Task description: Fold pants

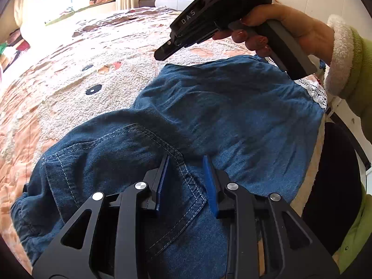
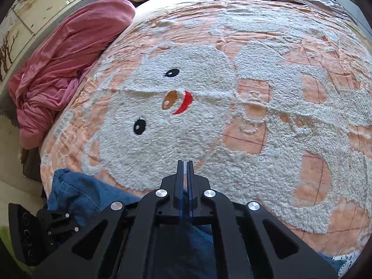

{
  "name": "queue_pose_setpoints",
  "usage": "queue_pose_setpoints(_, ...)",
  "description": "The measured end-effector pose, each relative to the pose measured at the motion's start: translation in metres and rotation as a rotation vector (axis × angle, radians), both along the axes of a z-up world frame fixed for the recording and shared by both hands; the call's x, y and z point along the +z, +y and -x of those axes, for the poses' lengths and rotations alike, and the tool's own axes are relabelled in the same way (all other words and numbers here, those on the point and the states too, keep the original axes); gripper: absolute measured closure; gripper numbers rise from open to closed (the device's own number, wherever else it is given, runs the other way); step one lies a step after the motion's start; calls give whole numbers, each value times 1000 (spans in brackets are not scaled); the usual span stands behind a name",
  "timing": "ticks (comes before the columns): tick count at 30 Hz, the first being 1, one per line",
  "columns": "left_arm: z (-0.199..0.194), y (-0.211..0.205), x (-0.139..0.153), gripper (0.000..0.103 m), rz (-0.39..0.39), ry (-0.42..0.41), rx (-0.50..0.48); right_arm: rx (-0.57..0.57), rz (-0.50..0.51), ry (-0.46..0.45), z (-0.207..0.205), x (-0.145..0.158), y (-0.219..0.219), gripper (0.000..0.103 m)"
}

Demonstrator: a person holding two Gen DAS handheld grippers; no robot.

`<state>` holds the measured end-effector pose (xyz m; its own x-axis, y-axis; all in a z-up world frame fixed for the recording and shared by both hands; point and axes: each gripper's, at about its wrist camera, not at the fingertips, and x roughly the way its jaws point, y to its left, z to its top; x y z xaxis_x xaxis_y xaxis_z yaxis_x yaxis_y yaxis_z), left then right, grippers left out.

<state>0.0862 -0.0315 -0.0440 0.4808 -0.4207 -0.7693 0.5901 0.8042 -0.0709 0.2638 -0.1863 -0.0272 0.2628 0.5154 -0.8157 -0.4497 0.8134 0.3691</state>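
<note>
Left gripper point(image 1: 186, 181) spread wide over pants point(image 1: 209, 107), gripping nothing.
Right gripper point(image 2: 185, 186), at one o'clock, pinched closed and apparently empty, hovers clear; denim lies bunched on bedspread point(image 2: 232, 116), probably awaiting regrasp.

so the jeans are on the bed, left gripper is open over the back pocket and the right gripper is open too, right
Not quite: the right gripper is shut, its blue pads pressed together with nothing seen between them, as the right wrist view shows. The rest holds: the jeans lie on the bed, and the left gripper is open over the back pocket.
</note>
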Motion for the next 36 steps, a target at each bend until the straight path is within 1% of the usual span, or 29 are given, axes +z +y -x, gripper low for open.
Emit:
queue_pose_setpoints(1,0,1,3,76,3,15,6,-17,-34,12,-1,2,-10,100)
queue_pose_setpoints(2,-1,4,9,71,21,34,13,-44,-67,4,0,9,-24,99)
queue_pose_setpoints(3,-2,9,20,58,57,40,21,-67,-106,-18,5,20,-43,92)
queue_pose_setpoints(4,-5,14,34,51,105,34,23,-88,-141,-44,13,31,-61,74)
queue_pose_setpoints(5,-9,19,48,49,147,19,23,-116,-161,-73,20,40,-80,63)
queue_pose_setpoints(6,-15,21,62,39,174,1,24,-153,-160,-109,31,49,-104,48)
queue_pose_setpoints(7,-24,19,74,28,179,-21,27,-186,-147,-138,41,56,-125,48)
queue_pose_setpoints(8,-34,13,83,24,154,-51,36,-217,-128,-159,48,59,-144,48)
queue_pose_setpoints(9,-46,4,87,22,112,-71,46,-249,-99,-174,57,60,-164,48)
queue_pose_setpoints(10,-59,-6,86,22,76,-68,44,-284,-74,-181,64,59,-182,48)
queue_pose_setpoints(12,-90,-24,71,22,44,-7,25,-338,-62,-172,76,49,-216,45)
queue_pose_setpoints(14,-118,-37,48,22,13,69,29,-392,-42,-141,83,36,-243,43)
queue_pose_setpoints(16,-137,-43,29,22,16,151,43,-407,-1,-120,87,21,-256,42)
queue_pose_setpoints(17,-143,-43,20,22,19,176,55,-417,22,-116,89,14,-262,42)
queue_pose_setpoints(19,-151,-44,8,31,34,216,84,-424,-11,-79,88,-1,-269,42)
queue_pose_setpoints(20,-154,-45,5,35,55,239,85,-428,-30,-62,88,-8,-269,42)
queue_pose_setpoints(21,-154,-47,3,44,77,255,89,-427,-41,-55,88,-15,-267,42)
queue_pose_setpoints(22,-153,-50,2,52,91,267,92,-418,-44,-49,88,-20,-263,50)
queue_pose_setpoints(23,-151,-53,1,54,83,264,103,-410,-34,-46,89,-26,-258,55)
queue_pose_setpoints(24,-150,-55,0,61,67,255,109,-404,-27,-50,92,-30,-254,63)
queue_pose_setpoints(25,-148,-55,0,71,61,250,112,-396,-21,-64,96,-32,-250,72)
queue_pose_setpoints(26,-147,-53,0,81,87,267,102,-387,-14,-87,100,-31,-246,73)
queue_pose_setpoints(27,-147,-52,1,87,124,292,98,-374,9,-133,106,-27,-241,78)
queue_pose_setpoints(28,-146,-53,1,88,131,288,103,-350,33,-186,114,-22,-235,83)
queue_pose_setpoints(29,-145,-54,3,90,129,280,96,-322,49,-241,123,-17,-229,84)
queue_pose_setpoints(30,-143,-54,4,93,132,275,91,-301,51,-280,129,-14,-225,86)
queue_pose_setpoints(31,-143,-54,5,93,138,274,93,-285,50,-315,135,-10,-223,87)
queue_pose_setpoints(34,-144,-50,12,95,172,259,116,-279,20,-391,145,3,-225,88)
queue_pose_setpoints(36,-146,-47,22,96,206,230,140,-289,11,-446,145,16,-227,88)
